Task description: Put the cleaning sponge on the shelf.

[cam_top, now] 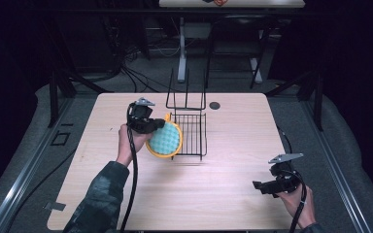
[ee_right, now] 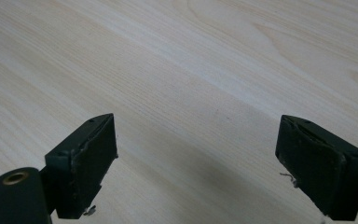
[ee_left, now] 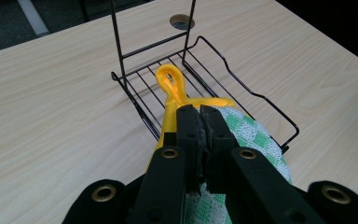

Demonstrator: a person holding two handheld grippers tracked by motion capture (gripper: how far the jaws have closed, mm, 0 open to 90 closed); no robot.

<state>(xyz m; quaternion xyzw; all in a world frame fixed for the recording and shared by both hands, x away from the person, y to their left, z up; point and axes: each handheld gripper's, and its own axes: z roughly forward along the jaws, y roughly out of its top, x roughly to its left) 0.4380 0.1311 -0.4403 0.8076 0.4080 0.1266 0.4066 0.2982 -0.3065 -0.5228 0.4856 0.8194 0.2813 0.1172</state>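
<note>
At the table's (cam_top: 233, 204) centre-left, high view: round green pot holder (cam_top: 166, 138), yellow-edged, pinched at its rim by left gripper (cam_top: 156, 125), overlapping the wire rack's (cam_top: 194, 133) left edge. Yellow loop (ee_left: 171, 84) pointing to 12 o'clock, over the rack floor; contact unclear. Right gripper (cam_top: 258, 187) spread, empty, at 5 o'clock, well apart.

**Around the Work: Table, Floor and Frames**

A pale wooden table (cam_top: 184, 194) with visible grain carries a small round dark grommet hole (cam_top: 214, 105) near its far edge. Grey floor (cam_top: 145, 73) surrounds it, crossed by black cables (cam_top: 126, 73). Beyond stand the white legs (cam_top: 180, 43) of a second table (cam_top: 233, 4), and dark metal stands (cam_top: 54, 92) flank the sides.
</note>
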